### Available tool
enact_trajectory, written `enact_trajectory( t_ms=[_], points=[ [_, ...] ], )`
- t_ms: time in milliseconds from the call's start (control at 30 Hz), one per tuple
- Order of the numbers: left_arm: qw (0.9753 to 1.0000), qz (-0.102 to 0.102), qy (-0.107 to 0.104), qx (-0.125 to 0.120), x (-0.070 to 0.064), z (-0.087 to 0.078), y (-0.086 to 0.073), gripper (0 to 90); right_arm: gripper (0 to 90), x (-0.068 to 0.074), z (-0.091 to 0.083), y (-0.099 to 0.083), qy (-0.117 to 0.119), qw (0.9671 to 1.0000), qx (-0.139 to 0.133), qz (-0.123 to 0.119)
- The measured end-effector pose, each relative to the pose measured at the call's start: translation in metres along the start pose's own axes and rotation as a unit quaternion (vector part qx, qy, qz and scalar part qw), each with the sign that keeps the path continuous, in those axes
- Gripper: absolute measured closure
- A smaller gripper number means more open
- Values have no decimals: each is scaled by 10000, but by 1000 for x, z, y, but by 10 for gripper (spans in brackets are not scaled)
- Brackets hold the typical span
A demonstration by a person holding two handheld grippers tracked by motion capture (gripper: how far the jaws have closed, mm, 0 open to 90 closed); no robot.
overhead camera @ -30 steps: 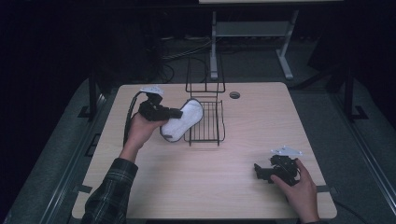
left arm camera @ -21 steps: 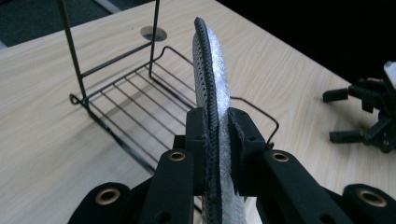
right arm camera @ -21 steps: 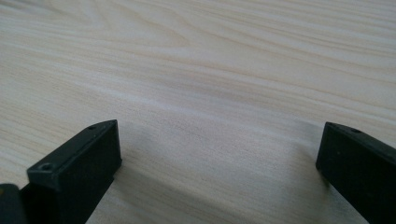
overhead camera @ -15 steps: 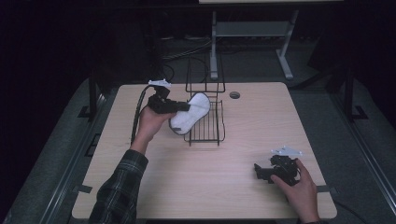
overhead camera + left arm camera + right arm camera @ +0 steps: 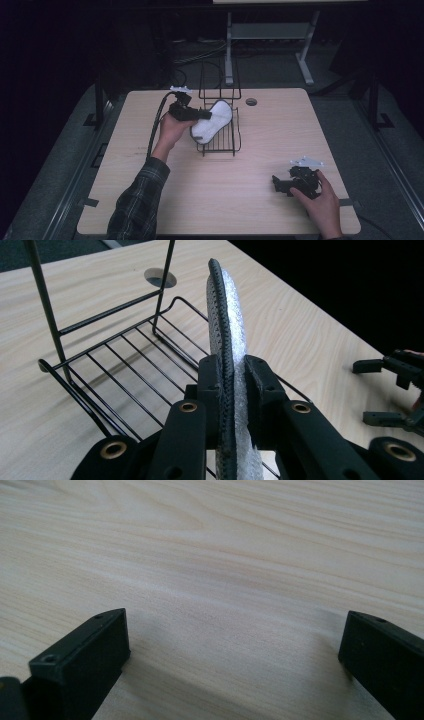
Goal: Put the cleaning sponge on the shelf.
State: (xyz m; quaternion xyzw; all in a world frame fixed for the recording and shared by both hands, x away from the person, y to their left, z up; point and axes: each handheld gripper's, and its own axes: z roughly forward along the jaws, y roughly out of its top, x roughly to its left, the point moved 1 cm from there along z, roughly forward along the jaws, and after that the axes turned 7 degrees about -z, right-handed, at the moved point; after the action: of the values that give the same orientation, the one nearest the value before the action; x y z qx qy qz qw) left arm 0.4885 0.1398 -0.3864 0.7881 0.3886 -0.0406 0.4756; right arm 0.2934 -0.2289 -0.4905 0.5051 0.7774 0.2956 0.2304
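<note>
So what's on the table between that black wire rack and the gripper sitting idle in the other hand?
Nothing: in the high view, only bare wooden table lies between the wire rack and the right gripper, which rests open near the front edge.

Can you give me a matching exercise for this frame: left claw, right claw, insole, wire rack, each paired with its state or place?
Things:
1. left claw
2. right claw
3. insole
4. wire rack

States:
A. open, low over bare table near the front right
B. black, standing mid-table
C. white, held on edge over the rack
D. shut on the insole

Pairs: 1-D, 2-A, 3-C, 4-B
</note>
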Motion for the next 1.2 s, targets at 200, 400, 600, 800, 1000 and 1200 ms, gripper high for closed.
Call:
enact_trajectory(
  t_ms=[200, 400, 600, 800, 1000, 1200],
  points=[
    [10000, -8, 58, 8, 1, 7, -1, 771, 0, 0, 0, 0, 2, 10000, -1, -5],
    [9998, 40, 198, 19, 7, 9, -2, 760, 0, 0, 0, 0, 3, 10000, 0, -6],
    [9994, 45, 343, 96, 12, 14, -5, 737, 0, 0, 0, 0, 5, 10000, 0, -8],
    [9986, 109, 509, 54, 16, 18, -7, 708, 0, 0, 0, 0, 10, 10000, 0, -12],
    [9967, 224, 774, 113, 20, 19, -8, 647, 0, 0, 0, 0, 13, 10000, -2, -16],
    [9957, 263, 891, 75, 21, 16, -10, 583, 0, 0, 0, 0, 15, 10000, -2, -16]
  ],
)
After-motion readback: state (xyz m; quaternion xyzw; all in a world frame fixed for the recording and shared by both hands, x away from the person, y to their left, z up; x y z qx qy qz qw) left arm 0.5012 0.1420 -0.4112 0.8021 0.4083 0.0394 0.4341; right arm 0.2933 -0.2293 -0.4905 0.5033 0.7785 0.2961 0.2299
